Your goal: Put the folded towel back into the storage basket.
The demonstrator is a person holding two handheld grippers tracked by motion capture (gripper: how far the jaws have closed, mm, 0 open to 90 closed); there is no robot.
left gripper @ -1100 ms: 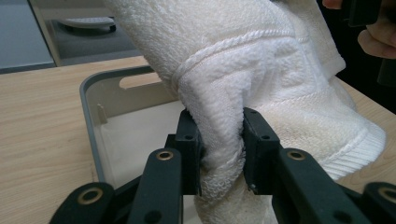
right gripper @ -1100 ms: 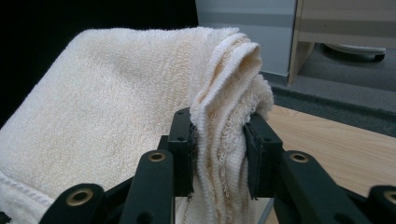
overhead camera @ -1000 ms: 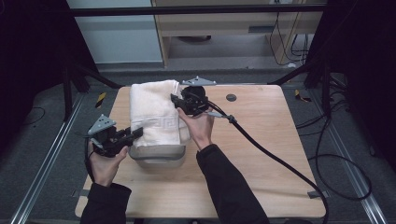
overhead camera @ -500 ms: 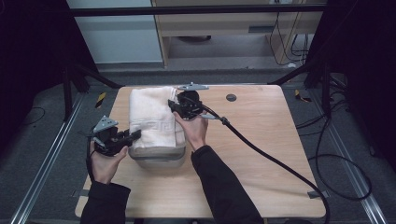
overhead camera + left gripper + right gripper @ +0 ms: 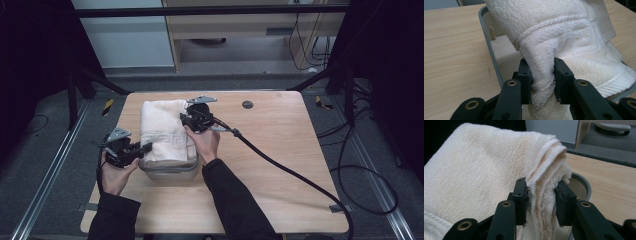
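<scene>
A folded cream towel [image 5: 162, 127] [image 5: 564, 32] [image 5: 481, 170] hangs over a grey plastic bin [image 5: 170, 170] on the wooden table [image 5: 280, 150]. My left gripper [image 5: 145, 147] [image 5: 541, 75] is shut on the towel's near left corner, above the bin's rim [image 5: 489, 47]. My right gripper [image 5: 186, 120] [image 5: 541, 200] pinches the stacked layers at the towel's far right edge, over the bin's rounded end [image 5: 584, 181]. Its jaws have just been opening a little, and the towel is still squeezed between the pads.
A thick black cable [image 5: 280, 167] trails from the right gripper across the table to its front right corner. A small dark round hole [image 5: 247, 104] sits near the table's back edge. Metal rails and loose cables lie on the floor on both sides.
Both hands have come down with the towel, which now sits lower over the bin. The right gripper has shifted slightly toward the person.
</scene>
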